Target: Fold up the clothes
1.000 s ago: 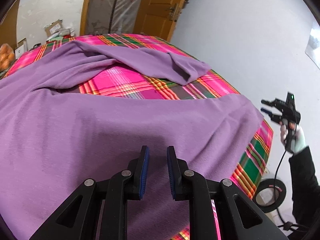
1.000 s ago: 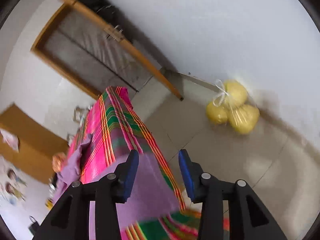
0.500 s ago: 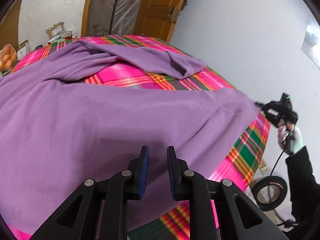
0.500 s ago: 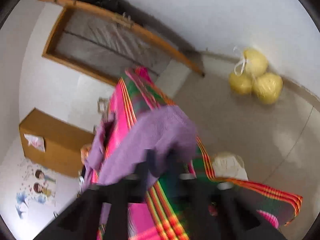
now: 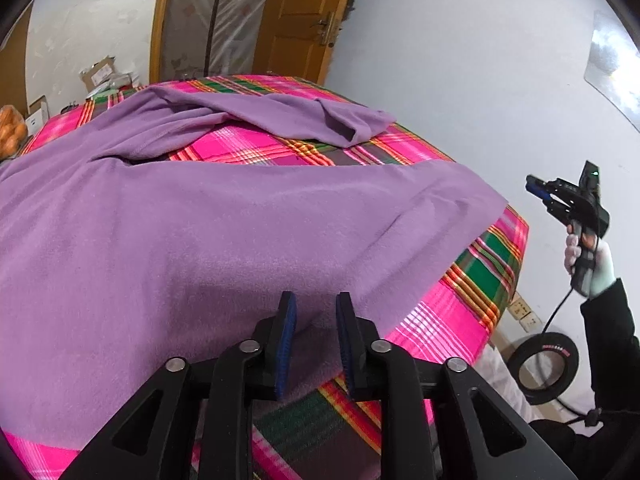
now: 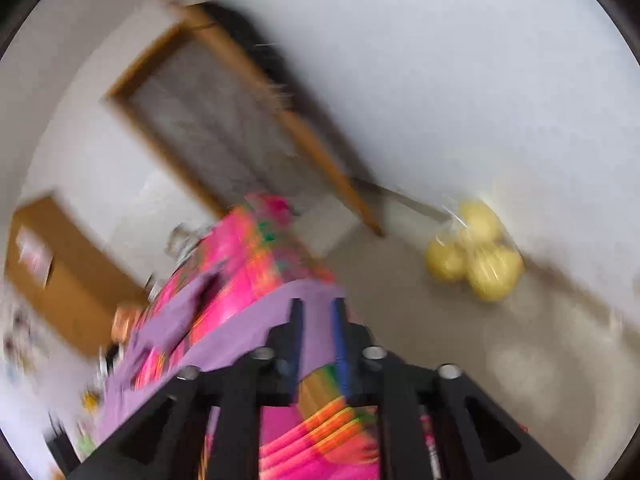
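Note:
A purple garment (image 5: 208, 240) lies spread over a table covered in pink plaid cloth (image 5: 472, 304); one sleeve (image 5: 304, 116) is folded across the far side. My left gripper (image 5: 316, 304) hovers over the garment's near edge. Its jaws are opening, and the pads press on nothing. My right gripper (image 5: 536, 192) is held off the table's right side by a gloved hand (image 5: 592, 264). In the blurred right wrist view, the right gripper (image 6: 316, 308) points at the garment's corner (image 6: 280, 300) with its jaws opening and nothing gripped.
A bag of yellow fruit (image 6: 476, 252) sits on the floor by the wall. A black ring (image 5: 546, 364) and a cable lie on the floor at right. A wooden door (image 5: 304, 20) and cardboard boxes (image 5: 100, 76) stand beyond the table.
Half a second ago the right gripper was at the garment's right corner with cloth over its jaws; now it has drawn back from the table, empty. The left jaws have widened.

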